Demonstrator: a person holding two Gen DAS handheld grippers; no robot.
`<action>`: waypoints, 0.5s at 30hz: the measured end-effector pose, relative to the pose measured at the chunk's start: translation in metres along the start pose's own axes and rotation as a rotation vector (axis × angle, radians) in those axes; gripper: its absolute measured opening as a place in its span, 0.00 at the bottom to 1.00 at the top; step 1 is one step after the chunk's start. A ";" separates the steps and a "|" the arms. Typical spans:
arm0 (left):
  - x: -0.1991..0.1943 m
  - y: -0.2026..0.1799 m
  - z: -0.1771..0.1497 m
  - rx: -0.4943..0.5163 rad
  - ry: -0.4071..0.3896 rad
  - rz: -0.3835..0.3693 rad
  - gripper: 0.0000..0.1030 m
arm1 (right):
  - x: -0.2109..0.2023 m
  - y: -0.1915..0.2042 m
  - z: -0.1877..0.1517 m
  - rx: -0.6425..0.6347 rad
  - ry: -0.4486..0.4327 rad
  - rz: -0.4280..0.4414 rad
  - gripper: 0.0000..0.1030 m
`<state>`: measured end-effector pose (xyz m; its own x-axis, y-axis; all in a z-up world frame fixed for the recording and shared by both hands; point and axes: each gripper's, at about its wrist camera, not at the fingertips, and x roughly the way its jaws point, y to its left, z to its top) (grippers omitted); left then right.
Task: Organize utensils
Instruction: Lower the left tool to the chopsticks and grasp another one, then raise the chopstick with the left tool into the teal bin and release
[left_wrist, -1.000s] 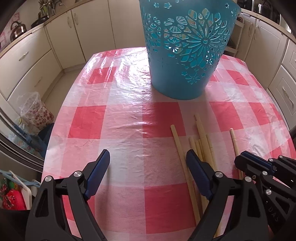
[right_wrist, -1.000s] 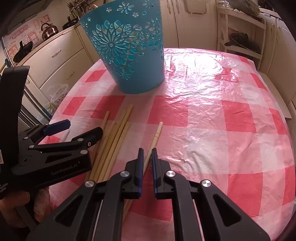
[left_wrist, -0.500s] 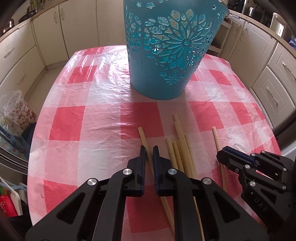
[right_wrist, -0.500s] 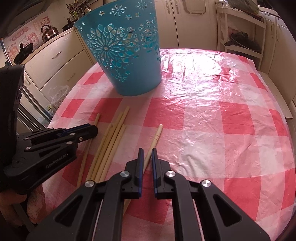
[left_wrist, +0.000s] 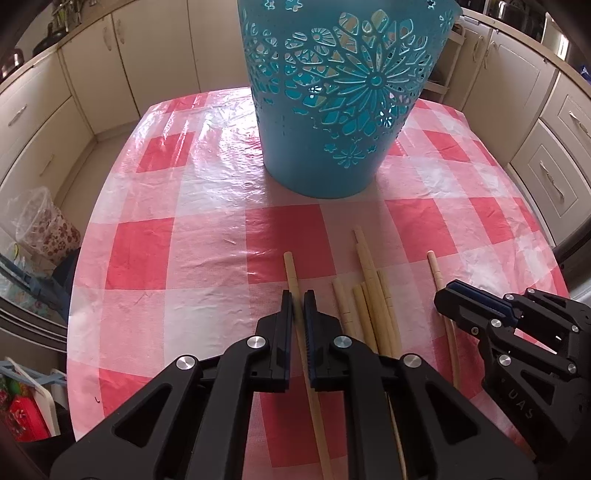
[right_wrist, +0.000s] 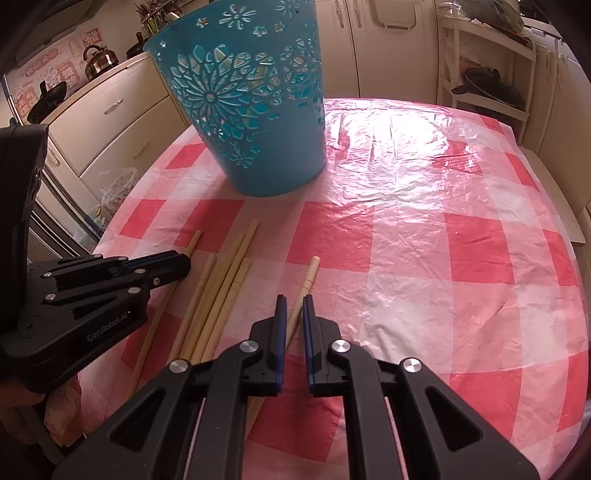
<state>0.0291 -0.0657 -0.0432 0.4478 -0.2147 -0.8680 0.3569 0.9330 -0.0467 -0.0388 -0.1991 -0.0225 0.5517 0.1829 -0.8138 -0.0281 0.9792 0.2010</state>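
Several wooden chopsticks lie on the red-and-white checked tablecloth (left_wrist: 207, 258) in front of a blue cut-out basket (left_wrist: 343, 96). My left gripper (left_wrist: 298, 295) is shut on the leftmost chopstick (left_wrist: 291, 273), which runs between its fingers. A bundle of chopsticks (left_wrist: 373, 295) lies just right of it. My right gripper (right_wrist: 291, 301) is shut on the rightmost single chopstick (right_wrist: 309, 275). The basket (right_wrist: 255, 107) stands beyond both grippers. The right gripper shows in the left wrist view (left_wrist: 448, 295), over the same single chopstick (left_wrist: 436, 269).
The table's edges curve away on the left (left_wrist: 85, 236) and right (right_wrist: 569, 251). Kitchen cabinets (left_wrist: 110, 66) ring the table. A lined floral bin (left_wrist: 44, 229) stands on the floor at left. A shelf rack (right_wrist: 487, 74) stands behind the table.
My left gripper went from wide open to shut around the leftmost chopstick and shifted left over it. My right gripper stayed shut on its chopstick and barely moved.
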 end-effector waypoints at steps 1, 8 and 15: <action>0.001 -0.001 0.001 0.007 -0.003 0.007 0.07 | 0.001 0.001 0.001 -0.004 -0.001 -0.003 0.09; -0.002 0.000 0.000 0.015 -0.026 0.014 0.05 | 0.003 0.003 0.002 -0.016 -0.009 -0.005 0.09; -0.027 0.007 0.004 -0.003 -0.095 0.001 0.05 | 0.004 0.003 0.003 -0.016 -0.012 -0.005 0.09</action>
<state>0.0229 -0.0547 -0.0184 0.5240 -0.2400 -0.8172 0.3543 0.9339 -0.0471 -0.0348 -0.1960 -0.0234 0.5618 0.1774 -0.8080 -0.0388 0.9813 0.1885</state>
